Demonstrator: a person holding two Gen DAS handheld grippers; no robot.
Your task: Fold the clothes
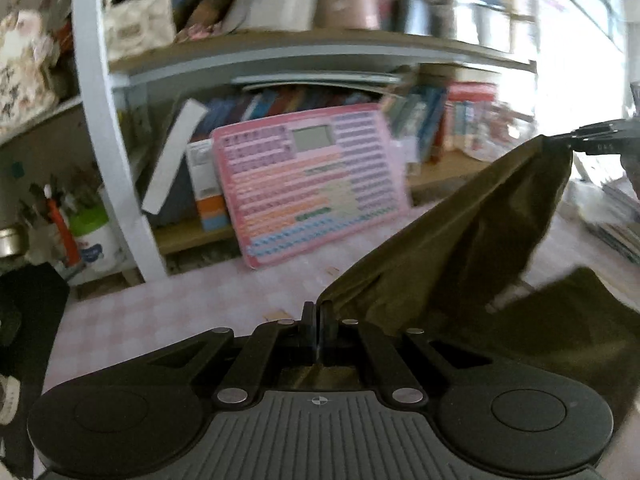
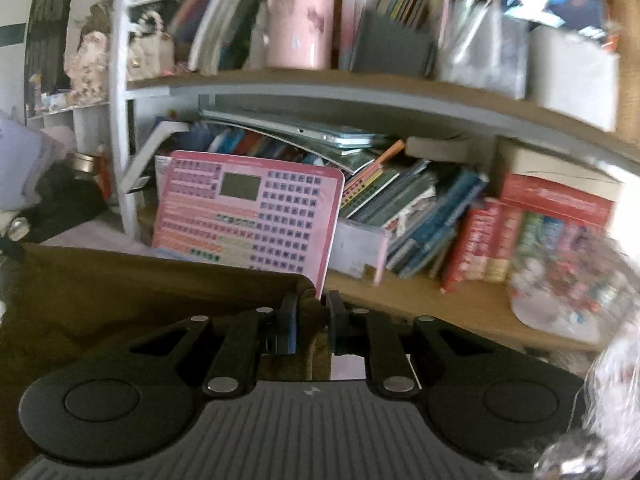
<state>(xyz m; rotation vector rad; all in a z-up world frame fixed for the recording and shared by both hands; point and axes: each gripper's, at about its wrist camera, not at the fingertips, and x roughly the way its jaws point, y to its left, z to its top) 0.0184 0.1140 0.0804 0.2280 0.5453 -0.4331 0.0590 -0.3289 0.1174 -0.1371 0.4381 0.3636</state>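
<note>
1. Left tongs (image 1: pixel 319 316) are clamped tight on one corner of the dark olive garment (image 1: pixel 460 240), the jaws pressed fully together with the fabric edge pinched at their tips.
2. Right tongs (image 2: pixel 312 308) are clamped on another corner, with a bunch of the cloth wedged between the narrow jaws.
3. The garment is lifted and stretched between the two grips, its lower part draping toward the pink checked desk (image 1: pixel 160 312).
4. Behind it, a pink keyboard-style toy (image 1: pixel 308 184) leans against a bookshelf (image 2: pixel 360 88) packed with books.
</note>
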